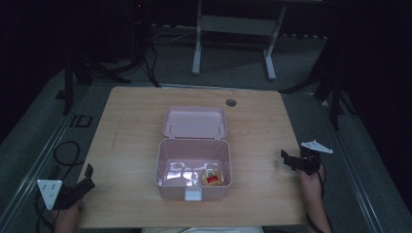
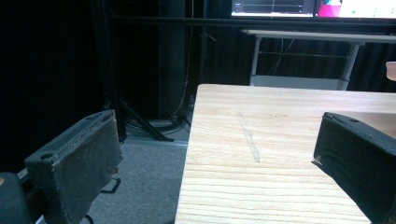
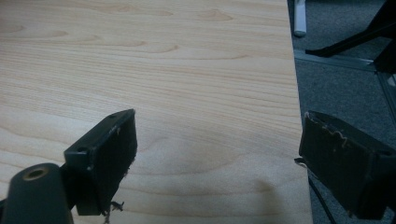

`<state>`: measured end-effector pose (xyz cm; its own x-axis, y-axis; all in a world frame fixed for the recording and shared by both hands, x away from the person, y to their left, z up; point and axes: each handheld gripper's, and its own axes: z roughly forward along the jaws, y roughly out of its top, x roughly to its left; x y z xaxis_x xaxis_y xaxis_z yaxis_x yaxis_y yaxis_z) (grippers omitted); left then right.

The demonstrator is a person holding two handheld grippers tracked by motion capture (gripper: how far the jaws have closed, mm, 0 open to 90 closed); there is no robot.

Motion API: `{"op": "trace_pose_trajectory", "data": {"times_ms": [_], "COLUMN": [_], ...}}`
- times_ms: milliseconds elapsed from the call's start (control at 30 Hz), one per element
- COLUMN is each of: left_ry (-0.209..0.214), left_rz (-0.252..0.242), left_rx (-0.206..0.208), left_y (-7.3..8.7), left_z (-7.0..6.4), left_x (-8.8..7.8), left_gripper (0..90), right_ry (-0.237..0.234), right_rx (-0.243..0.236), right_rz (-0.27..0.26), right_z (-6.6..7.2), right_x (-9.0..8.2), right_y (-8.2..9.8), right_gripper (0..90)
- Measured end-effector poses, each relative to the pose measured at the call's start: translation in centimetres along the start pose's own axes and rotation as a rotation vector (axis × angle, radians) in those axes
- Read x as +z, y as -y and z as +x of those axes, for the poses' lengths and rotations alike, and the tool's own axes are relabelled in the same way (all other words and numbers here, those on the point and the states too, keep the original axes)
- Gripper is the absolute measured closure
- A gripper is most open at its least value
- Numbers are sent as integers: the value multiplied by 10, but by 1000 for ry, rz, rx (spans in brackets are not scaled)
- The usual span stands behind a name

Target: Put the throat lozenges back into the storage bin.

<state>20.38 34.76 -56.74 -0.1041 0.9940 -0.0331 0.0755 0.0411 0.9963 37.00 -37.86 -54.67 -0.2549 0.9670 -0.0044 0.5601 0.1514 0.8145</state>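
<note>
Box: pink plastic lunch box [image 1: 193, 167] with rounded corners sits mid-table on the pale wooden table [image 1: 126, 141], lid [image 1: 195, 122] thrown back flat behind it, white latch [image 1: 193, 195] facing the person.
Contents: small round packet with a gold rim and red label [image 1: 212, 177] lies in the box's near right corner; what it is cannot be read.
Left gripper: left gripper [image 1: 87, 175] hangs at the table's near left corner, jaws spread wide and empty; the box lies ahead and to its right, well apart.
Right gripper: right gripper [image 1: 287, 158] hovers at the table's right edge, jaws released with nothing between them; the box lies to its left, well apart.
Nearer hand: judged roughly even, the right gripper slightly closer to the packet's corner.
Long axis: the box runs left to right across the table, its hinge on the far side.
Hard to make out: dim light blurs the box's interior; the left gripper view catches just a sliver of pink at its right edge.
</note>
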Motion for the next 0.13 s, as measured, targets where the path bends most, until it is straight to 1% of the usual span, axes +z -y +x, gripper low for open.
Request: {"op": "trace_pose_trajectory", "data": {"times_ms": [133], "left_ry": [2], "left_rz": [1], "left_rx": [0], "left_y": [0], "left_z": [0], "left_x": [0], "left_gripper": [11], "right_ry": [-13], "right_rx": [-14], "right_rz": [7], "right_z": [2], "right_x": [1], "right_y": [0], "right_gripper": [112]}}
